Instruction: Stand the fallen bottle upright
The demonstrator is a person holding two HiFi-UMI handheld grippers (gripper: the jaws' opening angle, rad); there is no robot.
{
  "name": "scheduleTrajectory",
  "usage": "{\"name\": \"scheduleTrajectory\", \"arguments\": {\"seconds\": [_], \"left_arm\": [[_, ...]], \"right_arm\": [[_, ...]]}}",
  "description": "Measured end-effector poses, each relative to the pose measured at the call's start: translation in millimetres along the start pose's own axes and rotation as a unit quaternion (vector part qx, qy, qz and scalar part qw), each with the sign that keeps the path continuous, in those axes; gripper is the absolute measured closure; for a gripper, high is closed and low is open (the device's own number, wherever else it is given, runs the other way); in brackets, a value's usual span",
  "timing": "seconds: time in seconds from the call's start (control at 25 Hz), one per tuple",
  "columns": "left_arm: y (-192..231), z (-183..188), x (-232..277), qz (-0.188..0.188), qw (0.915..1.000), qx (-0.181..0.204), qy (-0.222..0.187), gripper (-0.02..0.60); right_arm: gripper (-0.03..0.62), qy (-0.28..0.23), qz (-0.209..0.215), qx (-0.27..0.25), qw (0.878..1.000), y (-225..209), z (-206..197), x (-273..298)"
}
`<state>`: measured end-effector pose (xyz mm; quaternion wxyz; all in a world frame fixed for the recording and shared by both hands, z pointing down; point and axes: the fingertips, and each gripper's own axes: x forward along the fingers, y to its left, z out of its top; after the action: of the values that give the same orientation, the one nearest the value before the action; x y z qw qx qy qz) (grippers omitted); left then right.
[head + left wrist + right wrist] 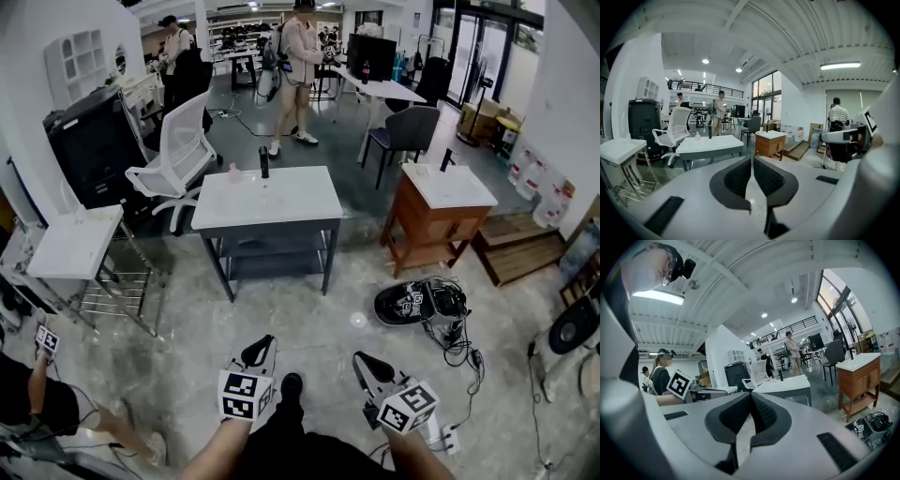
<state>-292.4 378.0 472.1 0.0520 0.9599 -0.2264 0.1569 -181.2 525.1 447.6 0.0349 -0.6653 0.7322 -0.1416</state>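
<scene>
My left claw [262, 347] and right claw [363, 360], both closed, empty. Dark bottle [263, 161], twelve o'clock on white table [291, 202], well apart, looks upright; arriving with shut jaws, I could topple it.

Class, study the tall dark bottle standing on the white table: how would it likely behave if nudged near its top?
The dark bottle stands tall and narrow, so a push near its top would probably tip it rather than slide it. It sits near the far edge of the white table, so it might fall off. Its weight cannot be judged.
</scene>
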Motion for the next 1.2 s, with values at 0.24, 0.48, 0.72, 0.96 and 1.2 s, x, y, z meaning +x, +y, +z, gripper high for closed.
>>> {"name": "scheduleTrajectory", "arguments": {"seconds": [0.24,0.48,0.72,0.96,1.2], "left_arm": [[33,9,55,-0.001,1.0000,-0.009,0.002,0.548],[87,25,137,-0.004,0.9997,-0.026,0.004,0.548],[144,60,218,-0.016,0.9994,-0.031,-0.002,0.549],[182,77,271,-0.031,0.9993,-0.021,0.003,0.548],[199,84,308,-0.027,0.9992,-0.024,0.018,0.548]], "right_arm": [[0.579,0.014,0.007,0.009,1.000,-33,4,48],[0.579,0.026,0.010,0.010,1.000,-85,26,130],[0.576,0.041,0.008,-0.002,0.999,-129,58,216],[0.572,0.041,0.011,0.010,0.999,-154,70,275],[0.572,0.046,0.016,0.035,0.998,-182,81,311]]}}
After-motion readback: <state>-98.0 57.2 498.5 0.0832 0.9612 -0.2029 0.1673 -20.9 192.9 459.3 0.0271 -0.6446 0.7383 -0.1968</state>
